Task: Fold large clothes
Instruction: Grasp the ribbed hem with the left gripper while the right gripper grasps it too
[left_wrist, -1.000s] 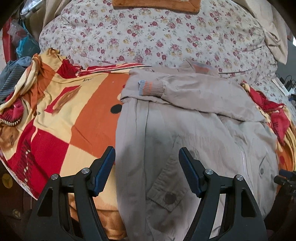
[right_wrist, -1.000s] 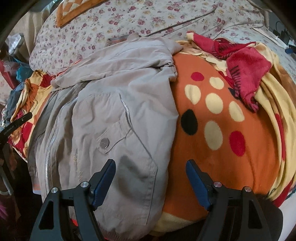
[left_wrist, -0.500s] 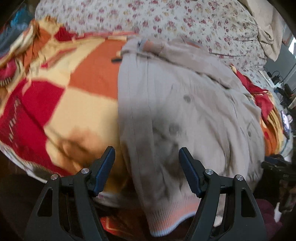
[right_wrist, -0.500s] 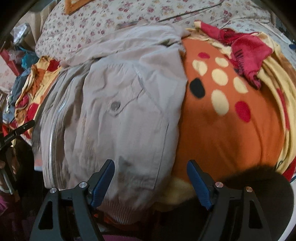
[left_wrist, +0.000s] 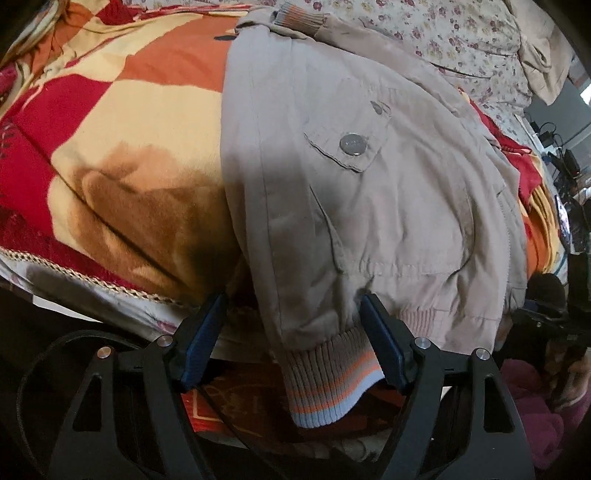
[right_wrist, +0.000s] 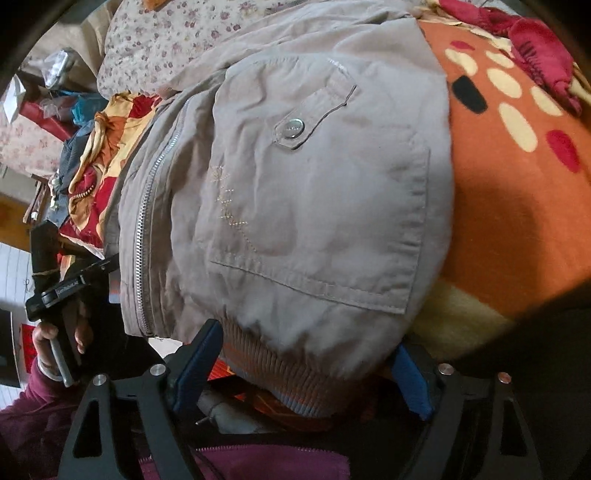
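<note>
A beige zip jacket (left_wrist: 369, 192) lies flat on a patterned blanket, its striped ribbed hem (left_wrist: 328, 380) hanging over the bed's near edge. My left gripper (left_wrist: 295, 332) is open with the hem's left corner between its fingers. In the right wrist view the jacket (right_wrist: 314, 192) fills the middle, with its zipper (right_wrist: 147, 206) at left. My right gripper (right_wrist: 306, 365) is open, its fingers either side of the ribbed hem (right_wrist: 280, 376) at the right corner. The left gripper and the hand holding it show at far left (right_wrist: 59, 291).
An orange, red and cream blanket (left_wrist: 110, 155) covers the bed under the jacket, spotted on the right side (right_wrist: 517, 147). A floral sheet (left_wrist: 461, 33) lies behind. Clutter and cables sit at the far right (left_wrist: 561, 166).
Both grippers have dropped low and moved in to the jacket's bottom hem at the bed's edge. The hem now sits between the open fingers of each.
</note>
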